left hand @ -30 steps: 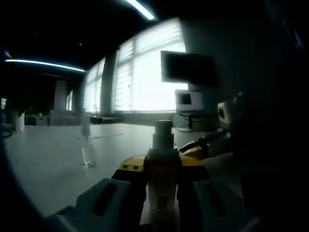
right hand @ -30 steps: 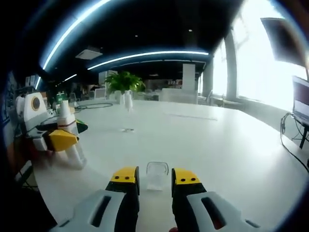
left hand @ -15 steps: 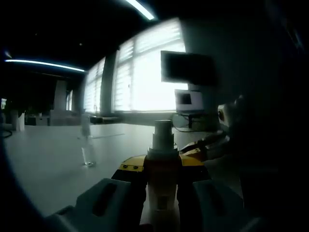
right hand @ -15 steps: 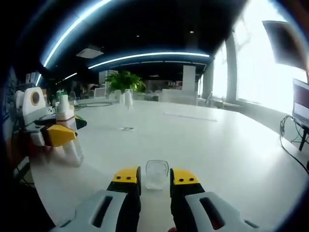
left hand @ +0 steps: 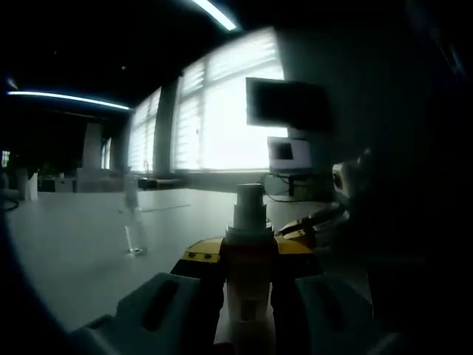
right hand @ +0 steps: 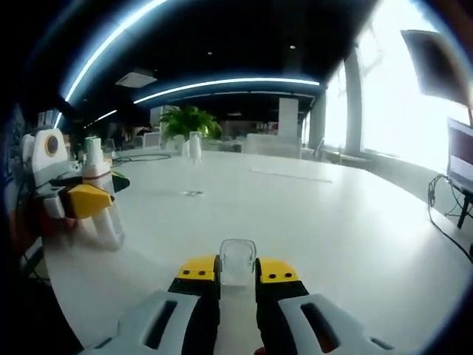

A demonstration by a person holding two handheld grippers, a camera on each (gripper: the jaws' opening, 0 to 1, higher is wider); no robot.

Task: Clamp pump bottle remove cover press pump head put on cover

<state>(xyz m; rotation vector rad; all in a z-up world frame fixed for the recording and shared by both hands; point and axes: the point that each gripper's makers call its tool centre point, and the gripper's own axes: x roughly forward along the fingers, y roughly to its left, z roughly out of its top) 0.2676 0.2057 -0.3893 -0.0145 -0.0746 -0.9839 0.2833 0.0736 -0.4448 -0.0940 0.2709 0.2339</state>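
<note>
Left gripper [left hand: 247,277]: fingers closed on the body of the pump bottle [left hand: 247,251], which stands upright between the yellow fingertips. Pump head [left hand: 249,201] bare, rising above the fingertips. In the right gripper view the same bottle [right hand: 100,203] sits at far left, base on the worktop, with the left gripper [right hand: 77,201] clamped around its middle.

Right gripper [right hand: 236,279]: fingers narrow, the clear cover [right hand: 237,262] lodged between the yellow tips. Cover is small, transparent, upright; it touches or nearly touches both tips, and whether it is gripped firmly cannot be told. It sits low over the worktop [right hand: 310,214], well apart from the bottle.

Surface: one large pale worktop, smooth, curving away. In the left gripper view a slim clear item [left hand: 134,222] stands alone on it, left of the bottle; too dim to identify.

Room: open office, dark ceiling with long light strips [right hand: 222,83]. Bright windows with blinds [left hand: 222,111] along one side, strongly backlit. A dark monitor [left hand: 284,103] hangs in front of the windows, a smaller screen [left hand: 287,154] below it. A potted green plant [right hand: 191,122] at the far end of the worktop, white vessel [right hand: 194,146] beside it. Cables [right hand: 451,203] trail at the right edge.
</note>
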